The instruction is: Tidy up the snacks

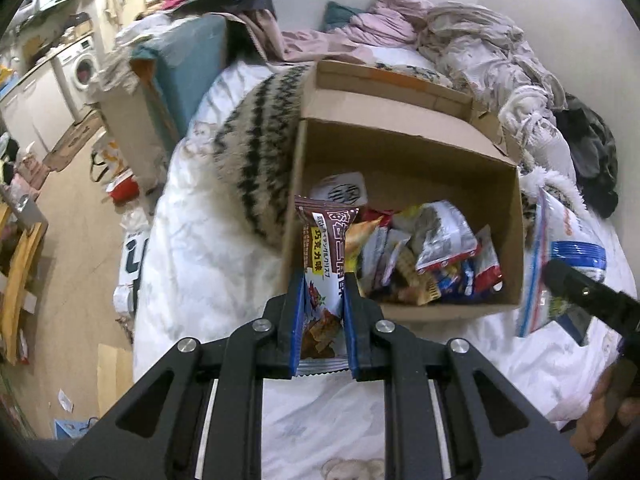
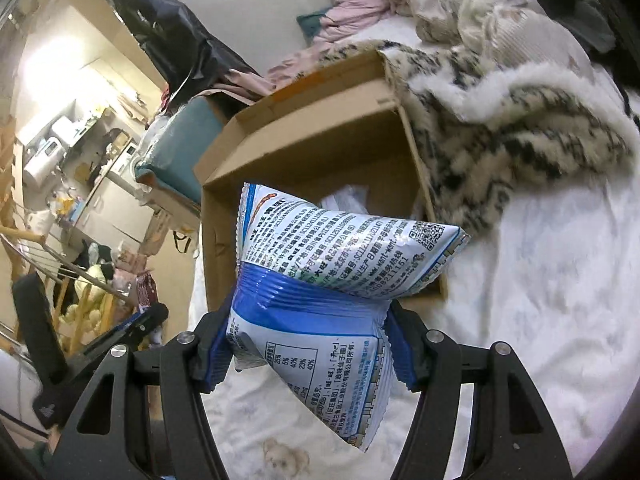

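Left gripper fingers grip an upright brown pack; right gripper fingers pinch a crumpled blue-white bag lying crosswise before the box.

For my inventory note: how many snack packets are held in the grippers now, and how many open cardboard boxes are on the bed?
Brown snack packet, in left hand-held gripper: 1
Blue-white snack packet, in right hand-held gripper: 1
Open cardboard box: 1
Total: 3

Brown packet with yellow label; blue-and-white bag with black print; tan box; cream sweater with black zigzags.
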Available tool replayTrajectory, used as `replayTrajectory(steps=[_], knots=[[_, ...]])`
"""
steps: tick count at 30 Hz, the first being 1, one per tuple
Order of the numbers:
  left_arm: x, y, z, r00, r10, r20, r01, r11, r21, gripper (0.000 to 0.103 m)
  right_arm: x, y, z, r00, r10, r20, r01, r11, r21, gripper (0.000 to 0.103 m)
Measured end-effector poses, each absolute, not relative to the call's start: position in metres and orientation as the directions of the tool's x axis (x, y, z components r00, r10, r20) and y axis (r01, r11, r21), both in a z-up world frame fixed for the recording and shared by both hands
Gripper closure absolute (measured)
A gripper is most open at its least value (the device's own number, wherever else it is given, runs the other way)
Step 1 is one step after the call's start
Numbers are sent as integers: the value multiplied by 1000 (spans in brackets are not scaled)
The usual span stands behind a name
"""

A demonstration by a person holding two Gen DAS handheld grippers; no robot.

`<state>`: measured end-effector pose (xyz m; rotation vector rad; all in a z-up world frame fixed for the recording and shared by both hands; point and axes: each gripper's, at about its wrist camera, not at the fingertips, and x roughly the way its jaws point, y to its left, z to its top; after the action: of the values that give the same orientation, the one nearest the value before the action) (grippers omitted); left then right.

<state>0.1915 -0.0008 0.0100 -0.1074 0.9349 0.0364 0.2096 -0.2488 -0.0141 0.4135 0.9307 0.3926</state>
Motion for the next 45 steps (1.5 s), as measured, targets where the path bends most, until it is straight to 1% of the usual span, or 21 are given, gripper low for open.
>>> replayTrajectory(steps=[5, 8, 12, 19, 20, 21, 22, 23, 24, 25, 26, 27, 28, 30, 33, 36, 38, 42, 45], knots=[[223, -26, 4, 578, -39, -815, -6, 999, -52, 88, 234, -238, -13, 543, 487, -684, -194, 866, 462, 36], [239, -41, -4, 565, -39, -825, 19, 999, -34, 88, 259, -240, -24, 521, 456, -721, -162, 883, 441, 35], [256, -59, -18, 544, -36, -839, 44, 999, -15, 88, 283, -239, -39, 500, 377, -779, -126, 922, 366, 35], [273, -72, -37, 517, -31, -855, 55, 998, -3, 88, 301, -242, -48, 459, 414, -786, -101, 903, 416, 34], [274, -73, -38, 514, -28, -857, 56, 998, 1, 86, 304, -243, -50, 456, 415, -787, -95, 902, 421, 34], [275, -74, -40, 512, -32, -859, 59, 998, -1, 82, 306, -244, -52, 458, 408, -790, -84, 904, 418, 34], [275, -75, -41, 509, -31, -860, 60, 998, -1, 70, 307, -246, -54, 460, 401, -792, -71, 906, 417, 33], [274, -75, -41, 512, -29, -859, 58, 998, 0, 62, 307, -249, -56, 459, 404, -791, -61, 903, 425, 32], [273, -76, -40, 518, -30, -855, 57, 998, 0, 44, 308, -252, -57, 456, 413, -788, -51, 896, 440, 31], [270, -76, -38, 532, -28, -847, 55, 998, 2, 29, 307, -254, -57, 451, 421, -787, -44, 891, 451, 25], [267, -76, -34, 547, -25, -837, 53, 999, 4, 25, 306, -255, -55, 451, 422, -786, -37, 889, 456, 21], [262, -74, -30, 565, -25, -825, 52, 999, 5, 23, 304, -258, -53, 461, 426, -778, -35, 886, 463, 11], [258, -73, -27, 576, -23, -817, 48, 999, 6, 23, 303, -260, -51, 472, 435, -766, -45, 880, 472, 5], [249, -67, -23, 577, -23, -817, 26, 1000, -10, 23, 299, -264, -45, 488, 432, -758, -49, 881, 470, 1], [233, -58, -14, 580, -45, -813, 21, 999, -40, 23, 284, -268, -29, 519, 451, -726, -86, 873, 481, 1], [217, -48, -1, 607, -24, -795, 4, 1000, -26, 23, 265, -269, -10, 561, 437, -703, -93, 877, 471, 0], [205, -38, 7, 613, -33, -789, -9, 999, -49, 21, 253, -267, 1, 575, 427, -698, -91, 881, 464, 0], [174, -18, 26, 652, -38, -757, -30, 997, -76, 8, 212, -263, 21, 616, 387, -686, -116, 906, 407, 0], [149, -7, 38, 688, -33, -725, -39, 996, -83, 1, 182, -261, 33, 652, 361, -666, -134, 921, 367, 0]])
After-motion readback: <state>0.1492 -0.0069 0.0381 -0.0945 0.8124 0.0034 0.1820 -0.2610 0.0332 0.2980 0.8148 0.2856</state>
